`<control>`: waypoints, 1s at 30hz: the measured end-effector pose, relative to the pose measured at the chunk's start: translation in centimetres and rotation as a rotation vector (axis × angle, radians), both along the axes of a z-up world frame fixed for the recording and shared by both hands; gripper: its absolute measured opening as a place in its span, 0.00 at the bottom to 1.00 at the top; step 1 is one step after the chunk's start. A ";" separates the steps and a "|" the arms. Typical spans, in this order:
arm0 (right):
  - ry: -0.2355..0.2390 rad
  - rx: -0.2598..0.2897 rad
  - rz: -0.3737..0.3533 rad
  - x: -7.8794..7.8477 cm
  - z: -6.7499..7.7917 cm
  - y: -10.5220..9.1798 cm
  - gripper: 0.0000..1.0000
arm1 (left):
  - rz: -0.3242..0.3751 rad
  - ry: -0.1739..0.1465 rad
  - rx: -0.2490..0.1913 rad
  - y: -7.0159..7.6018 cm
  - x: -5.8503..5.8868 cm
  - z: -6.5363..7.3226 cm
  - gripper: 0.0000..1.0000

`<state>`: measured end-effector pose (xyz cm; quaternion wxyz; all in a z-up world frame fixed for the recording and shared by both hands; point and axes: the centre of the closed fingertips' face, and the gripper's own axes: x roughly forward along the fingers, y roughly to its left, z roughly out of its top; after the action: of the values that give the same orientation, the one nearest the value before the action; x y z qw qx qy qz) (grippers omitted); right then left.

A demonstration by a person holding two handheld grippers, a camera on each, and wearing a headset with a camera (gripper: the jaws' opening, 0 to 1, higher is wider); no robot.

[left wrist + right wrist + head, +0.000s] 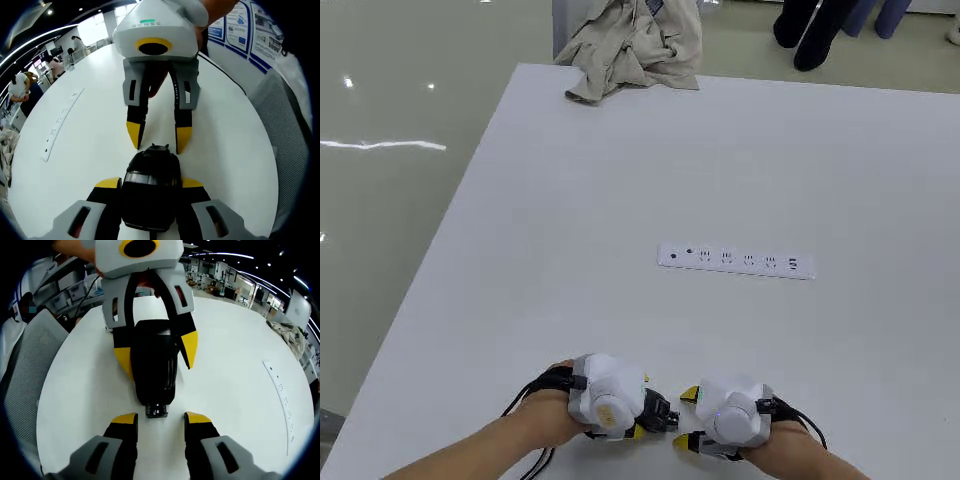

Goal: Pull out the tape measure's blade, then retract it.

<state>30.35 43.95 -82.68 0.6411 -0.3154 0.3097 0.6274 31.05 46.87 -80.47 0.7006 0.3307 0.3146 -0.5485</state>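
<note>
Squarely, left gripper (150,183) clamps the glossy black tape measure (150,197); right gripper (161,419) gapes just beside.

A white tabletop (620,200) spreads across the head view. At 6 o'clock, near its edge, two white grippers face each other tip to tip. The left gripper (648,405), at 7 o'clock, has its jaws closed around a black tape measure (662,412). The right gripper (686,417), at 5 o'clock, holds its yellow-tipped jaws apart just beside the tape measure. A white power strip (736,260) lies flat towards 3 o'clock of the tabletop's middle. A crumpled beige garment (632,45) rests at 12 o'clock on the far edge. Glossy floor (390,150) shows at 9 o'clock.
</note>
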 end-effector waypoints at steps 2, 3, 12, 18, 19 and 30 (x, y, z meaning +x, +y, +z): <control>0.009 0.002 0.005 -0.1 0.0 0.1 0.36 | -0.001 0.002 -0.002 0.0 0.0 -0.1 0.40; 0.011 0.003 0.007 -0.1 -0.1 0.2 0.35 | -0.002 0.003 -0.002 0.0 0.0 0.0 0.40; 0.022 0.002 -0.011 0.2 0.0 0.5 0.29 | -0.007 0.003 -0.002 0.0 0.0 -0.1 0.40; 0.023 -0.003 0.004 -0.1 0.0 0.5 0.23 | -0.010 0.007 -0.003 0.0 0.0 -0.1 0.39; 0.023 -0.003 0.004 -0.1 -0.1 0.5 0.23 | -0.010 0.006 -0.004 0.0 0.0 0.0 0.39; 0.018 -0.009 0.020 -0.4 -0.1 0.6 0.19 | -0.016 0.005 0.000 0.0 0.0 -0.1 0.39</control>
<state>29.95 44.58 -82.78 0.6305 -0.3159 0.3150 0.6351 31.04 46.85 -80.53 0.6954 0.3317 0.3137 -0.5549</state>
